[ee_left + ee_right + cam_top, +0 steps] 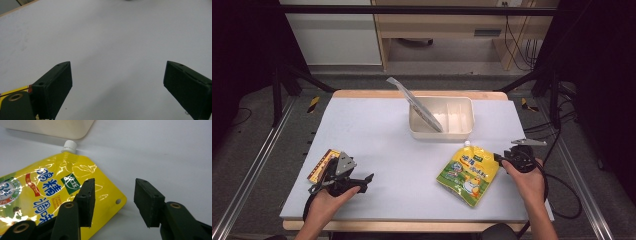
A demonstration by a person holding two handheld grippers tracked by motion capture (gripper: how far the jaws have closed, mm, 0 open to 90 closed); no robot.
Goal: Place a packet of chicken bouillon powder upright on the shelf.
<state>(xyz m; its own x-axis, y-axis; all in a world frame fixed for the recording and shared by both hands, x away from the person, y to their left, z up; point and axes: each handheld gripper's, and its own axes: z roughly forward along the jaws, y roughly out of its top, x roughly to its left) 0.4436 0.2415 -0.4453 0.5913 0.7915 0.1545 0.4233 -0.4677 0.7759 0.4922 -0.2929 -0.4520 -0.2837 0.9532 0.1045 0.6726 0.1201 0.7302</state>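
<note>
At the near left of the table [377, 145], the left gripper [362, 184] lay low over the grey top in the person's left hand [326, 200]. In the left gripper view its jaws stood spread wide with only bare table between them. Just left of it, at the table's left edge, lay a small flat packet [323, 164] in yellow and brown; a corner of it peeked in beside the left jaw in the left gripper view.

Farther off, past the middle, stood a cream tray [464, 131] with dividers. A clear bag [414, 102] leaned out of its left compartment, tilted up and to the left.

Near and right of the tray lay the yellow pouch [468, 172], flat on the table, its white cap [69, 146] pointing toward the tray. The right gripper [501, 161] sat at the pouch's right corner. In the right gripper view [113, 202] its jaws were parted, one over the pouch's edge and the other over bare table, with the corner and its punched hole between them; they were not pinching it. The right hand [529, 181] held the gripper from the near side.
</note>
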